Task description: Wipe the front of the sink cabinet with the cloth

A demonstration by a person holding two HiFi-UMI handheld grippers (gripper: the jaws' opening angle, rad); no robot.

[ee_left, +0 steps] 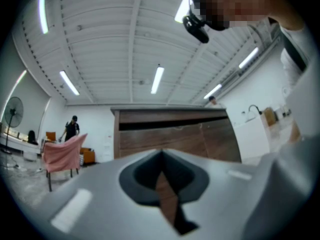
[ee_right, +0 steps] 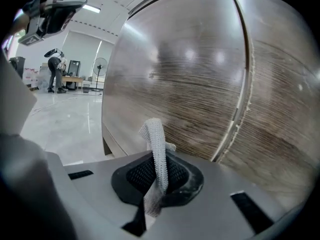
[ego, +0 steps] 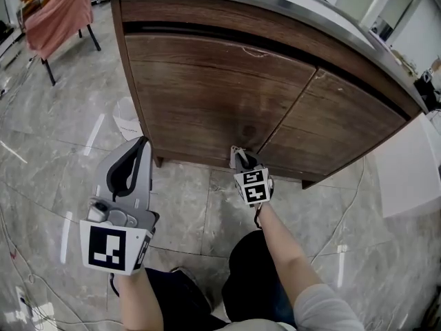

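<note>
the left gripper (ego: 138, 149) hangs off to one side, jaws together on nothing, well apart from the dark brown wooden sink cabinet (ego: 220, 95). the right gripper (ee_right: 159, 170) is clamped on a small white knitted cloth (ee_right: 156, 136), low by the left door, near the seam. i can't tell if it touches the wood. only a narrow tip sticks out, so i'd press it flat and sweep upward in long overlapping passes. most of the front lies above it.

around it: pink fabric draped on a black stand (ego: 60, 12) far left, a crumpled white bag (ego: 128, 119) by the cabinet's left foot, thin cables (ego: 348, 205) on the floor, and a white block (ego: 413, 164) that may crowd strokes on the right.
</note>
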